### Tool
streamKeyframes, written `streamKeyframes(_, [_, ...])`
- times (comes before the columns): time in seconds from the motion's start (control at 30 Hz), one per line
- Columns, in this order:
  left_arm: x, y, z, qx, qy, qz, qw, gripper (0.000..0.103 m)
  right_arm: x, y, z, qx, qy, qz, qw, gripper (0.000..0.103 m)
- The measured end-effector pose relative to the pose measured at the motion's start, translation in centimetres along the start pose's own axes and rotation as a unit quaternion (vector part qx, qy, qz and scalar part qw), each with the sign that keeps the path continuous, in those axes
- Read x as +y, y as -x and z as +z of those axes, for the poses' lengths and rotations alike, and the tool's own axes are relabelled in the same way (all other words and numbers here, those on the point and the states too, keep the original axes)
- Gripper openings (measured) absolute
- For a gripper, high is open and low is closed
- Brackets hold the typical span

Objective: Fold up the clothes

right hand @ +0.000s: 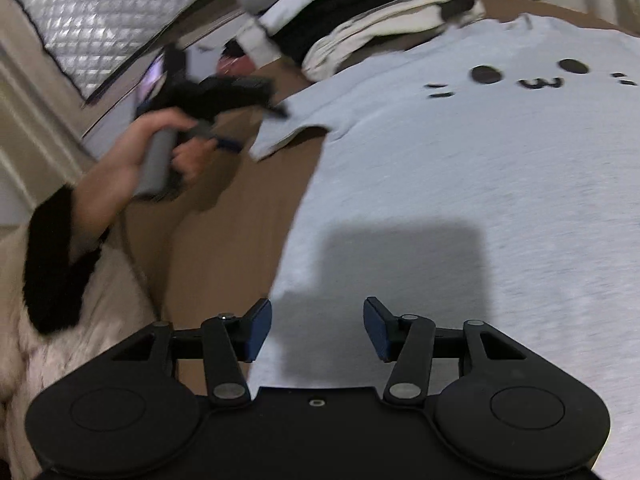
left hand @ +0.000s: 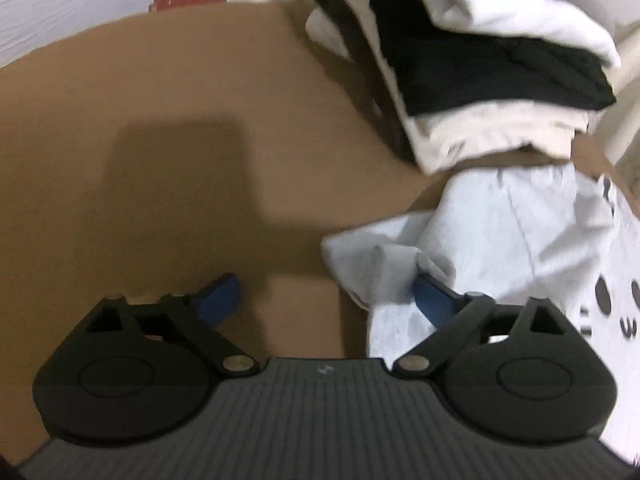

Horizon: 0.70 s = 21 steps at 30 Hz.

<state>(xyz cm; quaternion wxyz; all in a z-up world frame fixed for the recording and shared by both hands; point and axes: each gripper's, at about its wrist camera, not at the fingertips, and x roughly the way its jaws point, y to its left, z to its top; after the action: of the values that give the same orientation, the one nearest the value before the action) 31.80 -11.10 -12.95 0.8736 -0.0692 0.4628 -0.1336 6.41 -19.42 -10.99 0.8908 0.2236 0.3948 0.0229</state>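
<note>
A light grey T-shirt (right hand: 460, 168) with a black cat-face print lies spread flat on the brown table (right hand: 240, 200). My right gripper (right hand: 318, 328) hovers open over its near left edge, with nothing between the fingers. In the left wrist view the shirt's crumpled sleeve (left hand: 380, 272) lies against the right finger (left hand: 432, 304) of my left gripper (left hand: 326, 298), which stands wide open and partly around the sleeve. A hand (right hand: 176, 148) holds that left gripper beside the sleeve, blurred in the right wrist view.
A stack of folded clothes (left hand: 480, 60), white, black and cream, sits at the table's far side, also the stack (right hand: 360, 12) in the right wrist view. Bare table (left hand: 160, 120) lies to the left. A quilted silver panel (right hand: 100, 12) and a black fuzzy cuff (right hand: 52, 260) are at left.
</note>
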Motion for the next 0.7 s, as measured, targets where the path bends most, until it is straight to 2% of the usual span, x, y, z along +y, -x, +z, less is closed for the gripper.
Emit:
streamKeyframes(0.07, [-0.5,-0.5,0.2,-0.006,-0.004,-0.016,0.9999,0.098,0.5,-0.5,-0.4,0.009,0.011,0.0,1.0,0.065])
streamKeyframes(0.1, [-0.8,-0.8,0.2,-0.007,-0.01,-0.027,0.9996,0.098,0.7,-0.8,-0.6,0.014,0.016,0.0,1.0,0.072])
streamKeyframes(0.13, [-1.2,-1.1,0.1,-0.013,-0.019,-0.021,0.9995,0.097,1.0,-1.1,-0.8,0.019,0.025,-0.001,1.0,0.079])
streamKeyframes(0.17, [-1.6,-1.3,0.1,-0.019,-0.029,-0.016,0.9993,0.089,1.3,-1.6,-1.2,0.023,0.041,-0.004,0.999,0.081])
streamKeyframes(0.23, [-2.6,-1.1,-0.2,-0.049,-0.053,-0.013,0.9973,0.014,2.1,-2.4,-1.9,0.018,0.079,-0.019,0.997,0.087])
streamKeyframes(0.3, [-3.3,-0.4,-0.3,-0.079,-0.071,-0.001,0.9944,0.009,3.3,-2.9,-2.5,0.013,0.126,-0.043,0.991,0.086])
streamKeyframes(0.37, [-3.7,0.7,-0.4,-0.11,-0.081,0.021,0.9904,0.007,4.3,-3.0,-3.1,0.01,0.166,-0.074,0.983,0.07])
streamKeyframes(0.4, [-3.8,2.0,-0.3,-0.148,-0.088,0.053,0.9836,0.006,4.3,-2.7,-3.1,0.007,0.166,-0.077,0.983,0.052])
streamKeyframes(0.43, [-3.5,3.2,-0.1,-0.174,-0.09,0.063,0.9786,0.006,4.4,-2.4,-3.2,0.004,0.166,-0.08,0.983,0.021])
streamKeyframes(0.47, [-3.2,3.9,-0.1,-0.181,-0.082,0.066,0.9779,0.006,4.3,-2.0,-3.2,0.001,0.164,-0.079,0.983,0.006])
streamKeyframes(0.53, [-2.8,5.3,0.0,-0.194,-0.067,0.072,0.9761,0.007,4.0,-0.7,-3.3,-0.004,0.149,-0.061,0.987,0.007])
streamKeyframes(0.63, [-1.9,2.9,-0.3,-0.138,-0.05,0.081,0.9859,0.007,3.5,0.8,-3.3,-0.009,0.125,-0.034,0.992,0.007])
streamKeyframes(0.7, [-1.3,1.2,-0.4,-0.1,-0.039,0.087,0.9905,0.01,2.2,0.1,-3.1,0.009,0.098,-0.021,0.995,0.007])
